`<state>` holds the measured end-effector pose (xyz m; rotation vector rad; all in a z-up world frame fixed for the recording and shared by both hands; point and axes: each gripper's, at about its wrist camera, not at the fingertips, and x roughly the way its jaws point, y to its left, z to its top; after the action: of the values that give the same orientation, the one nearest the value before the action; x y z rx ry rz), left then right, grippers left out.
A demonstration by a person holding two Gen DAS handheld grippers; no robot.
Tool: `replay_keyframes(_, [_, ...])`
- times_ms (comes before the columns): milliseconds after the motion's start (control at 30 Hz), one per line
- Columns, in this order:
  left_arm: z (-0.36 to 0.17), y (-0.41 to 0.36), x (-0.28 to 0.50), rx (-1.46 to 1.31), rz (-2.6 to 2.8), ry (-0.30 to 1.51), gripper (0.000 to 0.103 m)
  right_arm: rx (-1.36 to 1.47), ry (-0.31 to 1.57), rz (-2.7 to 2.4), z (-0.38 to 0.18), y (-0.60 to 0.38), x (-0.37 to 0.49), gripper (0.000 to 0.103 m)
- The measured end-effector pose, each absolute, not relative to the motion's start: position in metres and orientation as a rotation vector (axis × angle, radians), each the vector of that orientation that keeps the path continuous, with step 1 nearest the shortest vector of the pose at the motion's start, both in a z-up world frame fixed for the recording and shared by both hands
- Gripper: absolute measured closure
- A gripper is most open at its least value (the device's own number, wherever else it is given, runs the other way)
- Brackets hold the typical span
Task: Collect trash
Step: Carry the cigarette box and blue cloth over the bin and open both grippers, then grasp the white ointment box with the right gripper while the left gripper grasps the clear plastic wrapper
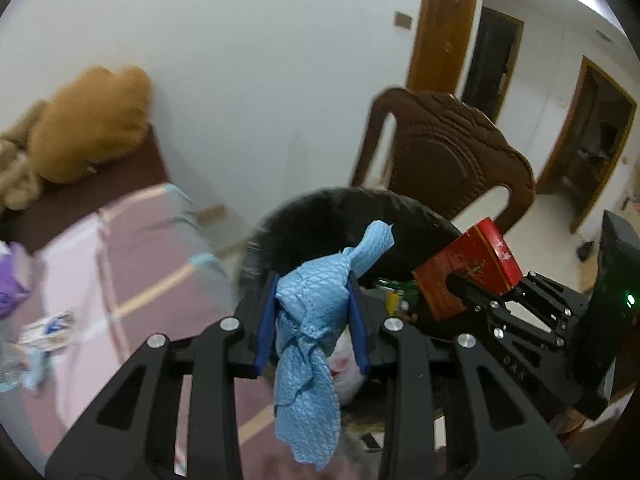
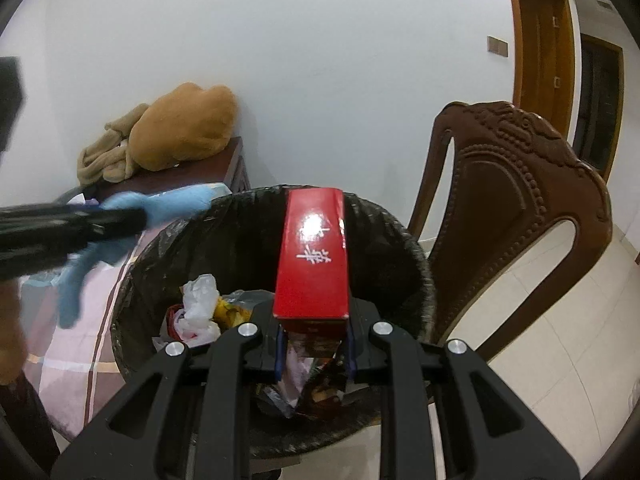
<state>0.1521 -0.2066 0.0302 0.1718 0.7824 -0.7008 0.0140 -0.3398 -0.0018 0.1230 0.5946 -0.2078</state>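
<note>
Crumpled blue quilted cloth (image 1: 310,312); glossy red box (image 2: 314,256) with white characters.

Left wrist view: looks down past own fingers, bin (image 1: 408,216) near at 1 o'clock. Right wrist view: close above bin (image 2: 132,280), facing wall. Shared: bin, chair (image 1: 452,160).

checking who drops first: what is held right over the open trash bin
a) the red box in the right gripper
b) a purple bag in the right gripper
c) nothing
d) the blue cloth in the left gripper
a: the right gripper is shut on the red box, which hangs over the trash bin, while the blue cloth in the left gripper is off to the side by the bin's rim.
</note>
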Motion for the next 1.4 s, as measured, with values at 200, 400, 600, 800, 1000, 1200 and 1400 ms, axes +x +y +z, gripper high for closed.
replay_keyframes(200, [0.017,-0.242,0.164,0.145,-0.818,0.842,0.07,0.128,0.603,-0.219,-0.004,-0.344,0.014,0.08])
replay_keyframes(400, [0.021,-0.242,0.174,0.08,-0.797,0.808,0.031,0.121,0.613,-0.207,-0.006,-0.342,0.015,0.08])
replay_keyframes(600, [0.032,-0.219,0.17,0.095,-0.718,0.736,0.025,0.13,0.622,-0.195,-0.009,-0.339,0.024,0.08])
replay_keyframes(800, [0.032,-0.163,0.177,0.063,-0.52,0.715,0.022,0.169,0.589,-0.199,-0.004,-0.34,0.027,0.032])
replay_keyframes(1000, [0.02,-0.047,0.187,0.007,-0.158,0.69,0.02,0.171,0.521,-0.135,0.014,-0.32,0.022,0.031])
replay_keyframes(1200, [-0.005,0.061,0.213,0.004,0.198,0.799,0.019,0.072,0.525,0.043,0.023,-0.234,0.046,0.031])
replay_keyframes(1400, [-0.034,0.121,0.236,-0.064,0.219,0.892,0.019,-0.038,0.648,0.179,0.001,-0.138,0.112,0.031])
